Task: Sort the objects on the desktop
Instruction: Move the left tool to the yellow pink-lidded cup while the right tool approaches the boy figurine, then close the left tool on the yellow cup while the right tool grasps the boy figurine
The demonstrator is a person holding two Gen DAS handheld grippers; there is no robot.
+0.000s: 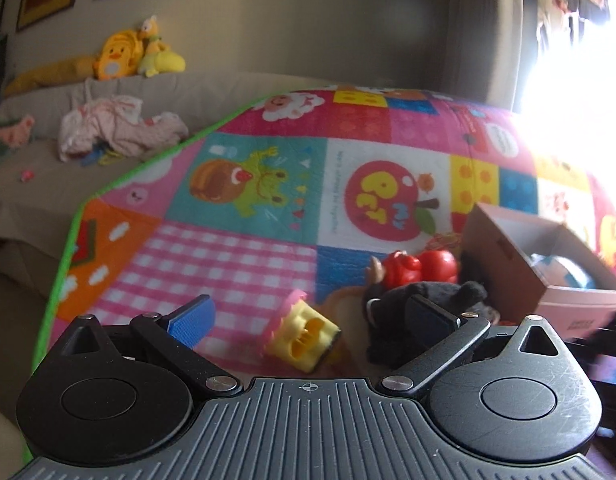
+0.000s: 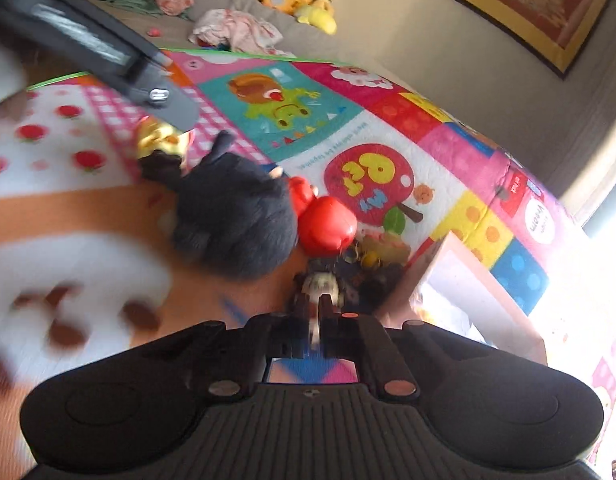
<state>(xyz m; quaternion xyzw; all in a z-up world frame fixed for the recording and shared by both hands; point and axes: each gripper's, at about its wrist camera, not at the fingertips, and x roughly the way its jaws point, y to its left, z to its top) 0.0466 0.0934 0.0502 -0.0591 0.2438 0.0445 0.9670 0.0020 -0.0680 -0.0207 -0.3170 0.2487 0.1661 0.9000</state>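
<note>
My left gripper (image 1: 311, 316) is open above the colourful play mat (image 1: 236, 248). A yellow block toy (image 1: 304, 340) lies between its blue-padded fingers (image 1: 192, 320). A black plush (image 1: 419, 312) sits at its right finger, with red toys (image 1: 423, 268) behind. My right gripper (image 2: 317, 312) is shut on a small black-and-white toy figure (image 2: 319, 286), blurred. The black plush (image 2: 236, 224), a red toy (image 2: 327, 226) and a cardboard box (image 2: 479, 296) are near it. The left gripper shows at the upper left of the right wrist view (image 2: 164, 100).
The cardboard box (image 1: 547, 264) stands right of the toys and holds a blue-white item. A beige sofa (image 1: 212, 92) with yellow plush toys (image 1: 136, 52) and crumpled clothes (image 1: 116, 128) lies beyond the mat. Bright window glare fills the right side.
</note>
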